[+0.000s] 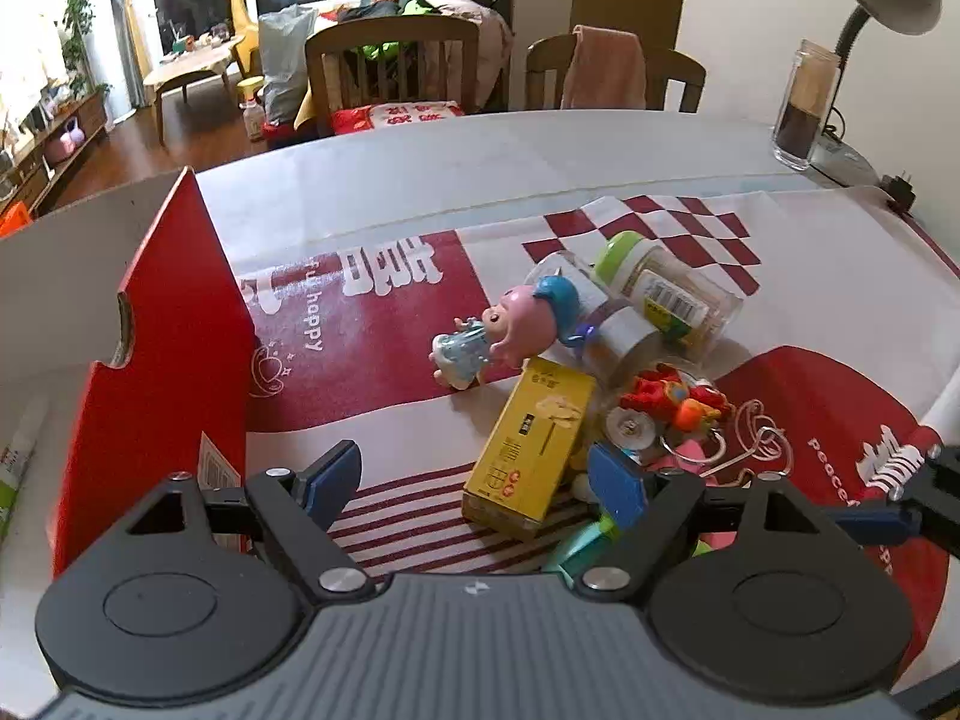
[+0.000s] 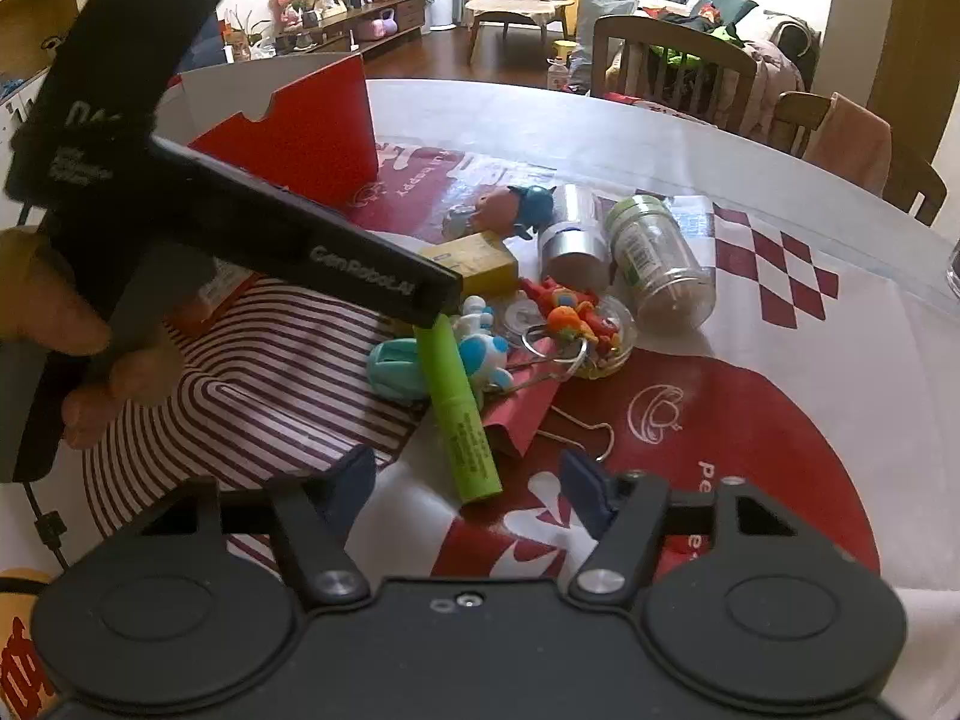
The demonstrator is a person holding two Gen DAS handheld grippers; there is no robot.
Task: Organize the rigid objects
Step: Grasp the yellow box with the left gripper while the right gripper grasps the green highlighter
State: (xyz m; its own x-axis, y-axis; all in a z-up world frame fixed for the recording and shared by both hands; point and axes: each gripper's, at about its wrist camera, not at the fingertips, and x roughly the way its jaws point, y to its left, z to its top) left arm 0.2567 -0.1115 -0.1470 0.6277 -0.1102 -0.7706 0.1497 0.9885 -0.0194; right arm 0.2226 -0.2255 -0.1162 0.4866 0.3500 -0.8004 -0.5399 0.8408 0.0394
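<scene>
Table's red box [image 1: 168,324] holds tube [image 1: 18,468].

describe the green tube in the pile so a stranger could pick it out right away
On the red and white cloth, find the toy pile right of the red box. At its near edge lies the lime green tube, long and slim, the only stick-shaped thing, beside a teal toy.

A yellow box [image 1: 531,447], lime-green tube [image 2: 459,414] and pink-and-blue figurine [image 1: 510,330] lie on red-and-white patterned cloth [image 1: 384,324].
</scene>
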